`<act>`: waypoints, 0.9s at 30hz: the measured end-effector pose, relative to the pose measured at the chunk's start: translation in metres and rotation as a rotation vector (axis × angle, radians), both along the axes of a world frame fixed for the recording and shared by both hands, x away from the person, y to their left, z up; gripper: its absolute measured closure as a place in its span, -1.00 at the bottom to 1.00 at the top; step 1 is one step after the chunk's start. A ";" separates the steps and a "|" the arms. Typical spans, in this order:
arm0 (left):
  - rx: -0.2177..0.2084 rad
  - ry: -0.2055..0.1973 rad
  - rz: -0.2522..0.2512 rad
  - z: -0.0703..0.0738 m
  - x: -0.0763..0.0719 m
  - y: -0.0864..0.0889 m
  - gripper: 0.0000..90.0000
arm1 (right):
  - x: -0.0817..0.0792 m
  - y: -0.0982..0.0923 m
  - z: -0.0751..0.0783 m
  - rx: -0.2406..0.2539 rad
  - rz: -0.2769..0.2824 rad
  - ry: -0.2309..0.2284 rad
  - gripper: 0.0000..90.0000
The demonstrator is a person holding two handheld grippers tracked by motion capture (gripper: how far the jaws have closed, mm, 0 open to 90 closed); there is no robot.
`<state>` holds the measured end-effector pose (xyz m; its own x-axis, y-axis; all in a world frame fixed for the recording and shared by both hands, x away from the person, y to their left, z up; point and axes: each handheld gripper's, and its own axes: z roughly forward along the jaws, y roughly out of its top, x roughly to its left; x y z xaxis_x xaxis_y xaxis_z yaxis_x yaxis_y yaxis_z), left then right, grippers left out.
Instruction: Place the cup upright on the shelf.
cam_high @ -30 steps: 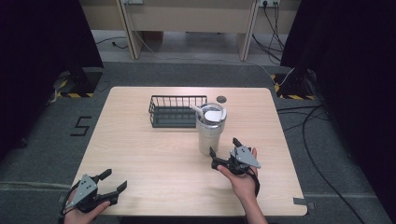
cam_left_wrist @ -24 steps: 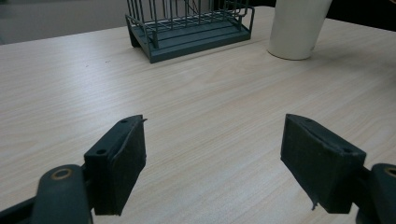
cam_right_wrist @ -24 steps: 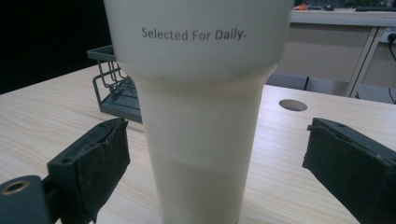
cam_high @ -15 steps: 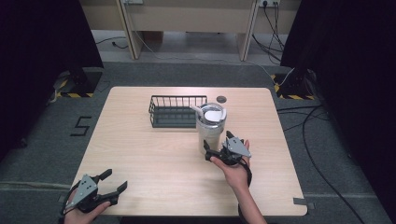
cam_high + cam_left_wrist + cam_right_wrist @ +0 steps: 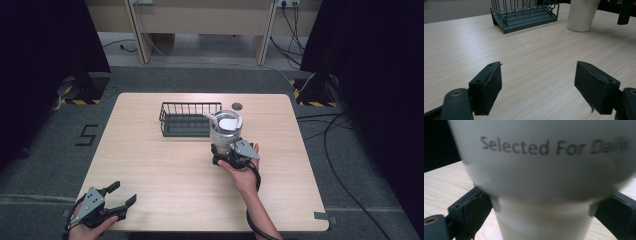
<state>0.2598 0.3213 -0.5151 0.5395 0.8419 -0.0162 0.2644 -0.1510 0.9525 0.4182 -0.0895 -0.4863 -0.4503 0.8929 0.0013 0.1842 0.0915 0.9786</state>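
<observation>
Even overhead light fell on the pale wooden table (image 5: 165, 170), while the surroundings on both sides sank into near-black. Shadows stayed soft and short beneath the wire basket (image 5: 187, 120). In the left gripper view the grain was sharp at mid-distance, the nearest jaw edges slightly soft. In the right gripper view the white cup (image 5: 544, 170) loomed close and blurred, its printed lettering smearing toward the right edge.
</observation>
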 end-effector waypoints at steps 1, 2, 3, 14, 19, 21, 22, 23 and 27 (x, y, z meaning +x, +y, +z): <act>0.000 0.000 -0.003 0.000 0.000 0.000 -0.52 | 0.003 0.001 0.000 0.007 -0.002 -0.001 -0.86; 0.000 0.001 -0.005 0.000 0.000 0.000 -0.52 | 0.004 0.001 0.000 0.010 -0.004 -0.001 -0.86; 0.000 0.001 -0.005 0.000 0.000 0.000 -0.52 | 0.005 0.001 0.000 0.012 -0.004 -0.004 -0.85; 0.001 -0.002 -0.018 0.000 0.000 -0.001 -0.52 | 0.007 0.002 -0.001 0.007 0.003 -0.027 -0.79; 0.001 0.000 -0.017 0.000 0.000 -0.001 -0.52 | 0.007 0.004 0.002 -0.008 -0.002 -0.022 -0.79; 0.001 0.000 -0.017 0.000 0.000 -0.001 -0.52 | 0.007 0.005 0.002 -0.014 -0.003 -0.023 -0.79; 0.002 0.000 -0.017 0.000 0.000 -0.001 -0.52 | 0.007 0.006 0.003 -0.010 -0.001 -0.024 -0.79; 0.002 0.000 -0.017 0.000 0.000 -0.001 -0.52 | 0.007 0.006 0.003 -0.010 -0.001 -0.024 -0.79; 0.000 0.001 -0.015 0.000 0.000 0.000 -0.52 | 0.007 0.008 0.009 -0.012 0.009 -0.034 -0.79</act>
